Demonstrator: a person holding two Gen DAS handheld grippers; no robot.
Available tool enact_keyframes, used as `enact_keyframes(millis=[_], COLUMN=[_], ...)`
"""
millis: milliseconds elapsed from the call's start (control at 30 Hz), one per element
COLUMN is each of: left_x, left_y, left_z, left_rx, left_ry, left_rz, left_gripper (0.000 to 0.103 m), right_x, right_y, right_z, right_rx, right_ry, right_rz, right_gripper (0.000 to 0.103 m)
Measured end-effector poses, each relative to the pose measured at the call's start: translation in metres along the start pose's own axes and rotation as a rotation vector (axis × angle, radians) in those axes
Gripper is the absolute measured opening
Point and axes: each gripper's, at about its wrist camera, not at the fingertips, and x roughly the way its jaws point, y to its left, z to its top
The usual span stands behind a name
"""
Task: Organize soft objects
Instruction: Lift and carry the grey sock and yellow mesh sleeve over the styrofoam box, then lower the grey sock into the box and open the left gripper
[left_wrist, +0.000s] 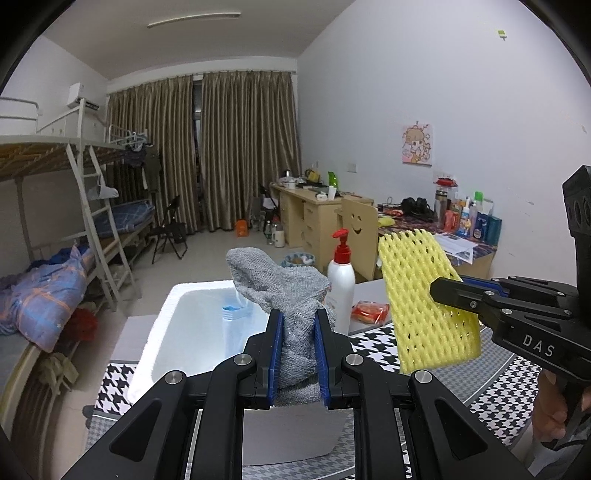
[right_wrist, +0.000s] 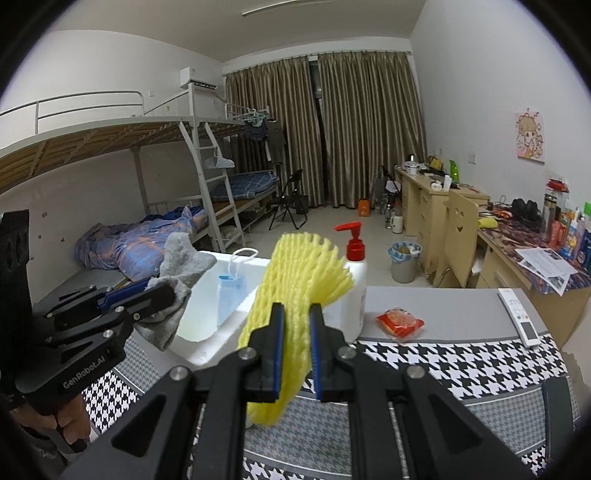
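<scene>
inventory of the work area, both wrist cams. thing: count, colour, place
towel: 1, grey, held in the air near the box
foam net: 1, yellow, held above the cloth
box: 1, white, on the table, left
bag: 1, blue-white, inside the box
pump bottle: 1, white with red pump, beside the box
packet: 1, red, on the grey tabletop
remote: 1, white, table's right edge
cloth: 1, black-white houndstooth, on the table
left tongs: 1, black, blue pads, shut on the towel
right tongs: 1, black, blue pads, shut on the foam net

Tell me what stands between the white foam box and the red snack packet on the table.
The white pump bottle with a red pump stands between the foam box and the red packet, seen best in the right wrist view.
</scene>
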Motion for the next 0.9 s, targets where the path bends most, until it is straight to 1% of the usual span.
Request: enact_keyframes(millis=[367,600,900], left_x=[0.004,0.011,0.019], left_y=[0.010,0.019,0.026], left_z=[0.004,0.004,0.005], left_rx=[-0.010,-0.029,-0.043], left_ry=[-0.004,-0.002,0.012], left_rz=[0.059,0.094,0.098], left_gripper=[0.018,0.018,0.018], right_x=[0.011,0.023,0.029], right_y=[0.011,0.018,0.022], right_z=[0.008,0.013,0.018], right_rx=[-0.019,-0.028,-0.032], right_ry=[0.013,0.037,0.043], right_rz=[0.037,0.059,0.066], right_gripper=[0.016,0.016,0.016])
